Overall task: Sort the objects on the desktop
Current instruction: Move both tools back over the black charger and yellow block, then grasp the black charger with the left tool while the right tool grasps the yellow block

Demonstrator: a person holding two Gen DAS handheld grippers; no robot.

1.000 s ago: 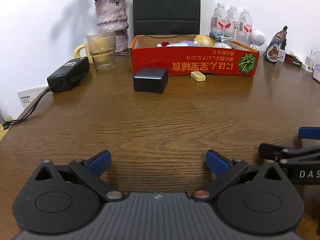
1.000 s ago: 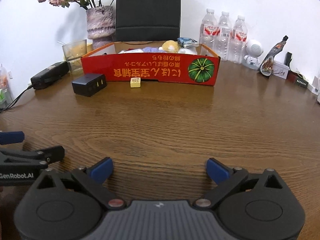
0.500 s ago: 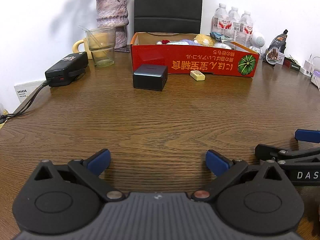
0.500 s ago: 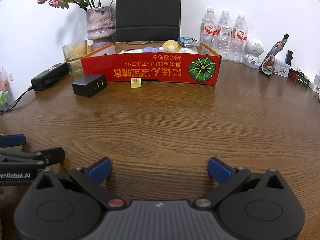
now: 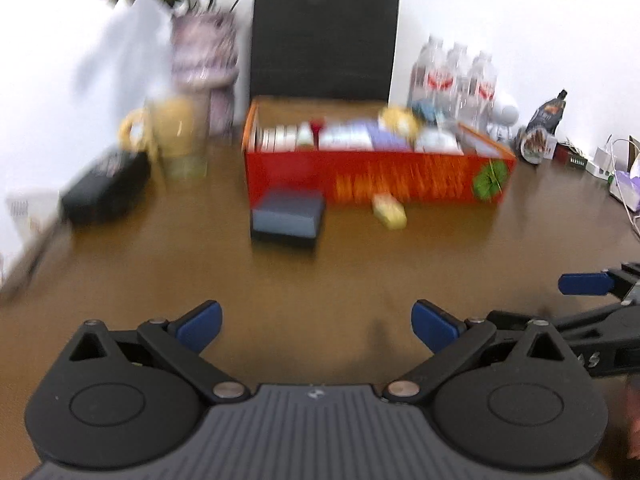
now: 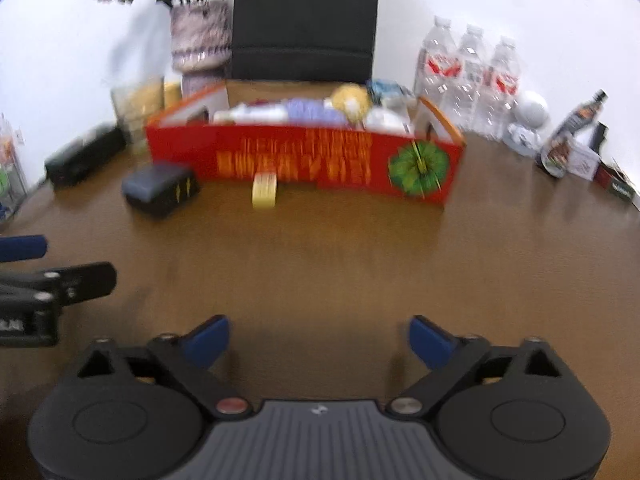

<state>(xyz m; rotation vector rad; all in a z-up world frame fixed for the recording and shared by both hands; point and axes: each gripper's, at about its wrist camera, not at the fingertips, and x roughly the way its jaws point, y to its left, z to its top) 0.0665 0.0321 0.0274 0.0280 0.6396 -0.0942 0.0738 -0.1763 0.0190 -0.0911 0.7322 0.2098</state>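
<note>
Both grippers hang over the brown wooden table (image 6: 500,240) with nothing in them. The left gripper (image 5: 316,322) is spread wide; the right gripper (image 6: 318,338) is closing on air. The black rectangular charger block (image 6: 160,188) and small yellow tile (image 6: 265,189) sit just before the red cardboard box (image 6: 304,160).
</note>
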